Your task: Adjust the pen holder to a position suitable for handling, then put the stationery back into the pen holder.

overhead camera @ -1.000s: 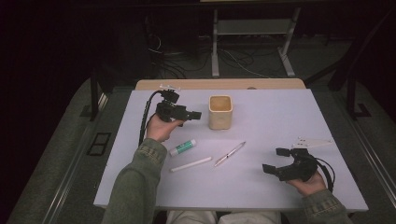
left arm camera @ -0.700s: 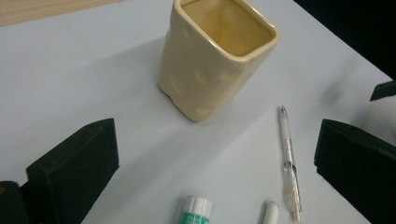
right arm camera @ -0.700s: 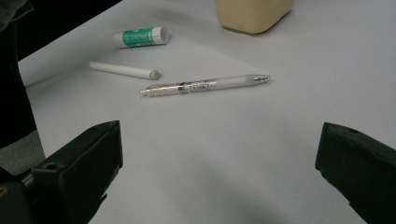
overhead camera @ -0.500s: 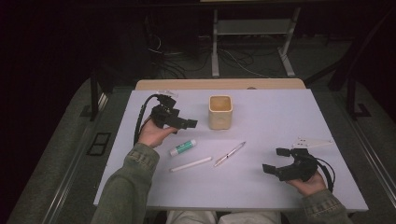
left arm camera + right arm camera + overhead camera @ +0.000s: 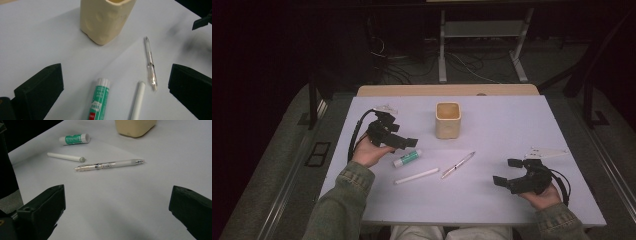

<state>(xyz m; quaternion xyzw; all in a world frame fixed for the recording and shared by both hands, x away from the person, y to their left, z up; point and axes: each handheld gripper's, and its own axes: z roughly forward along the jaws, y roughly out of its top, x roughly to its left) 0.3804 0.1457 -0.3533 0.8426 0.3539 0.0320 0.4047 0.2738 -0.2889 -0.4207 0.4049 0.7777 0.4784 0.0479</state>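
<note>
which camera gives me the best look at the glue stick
The left gripper view: the glue stick lies close up between its open jaws, green label and white cap clear. The right gripper view shows it whole but farther off. In the high view it is small, beside the left hand-held gripper.

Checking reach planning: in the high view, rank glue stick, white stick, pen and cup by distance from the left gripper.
From the left gripper, jaws open:
1. Glue stick, just below its jaws.
2. Cup, up and to the right, and white stick, lower down: too close to call.
3. Pen, farthest right.
</note>
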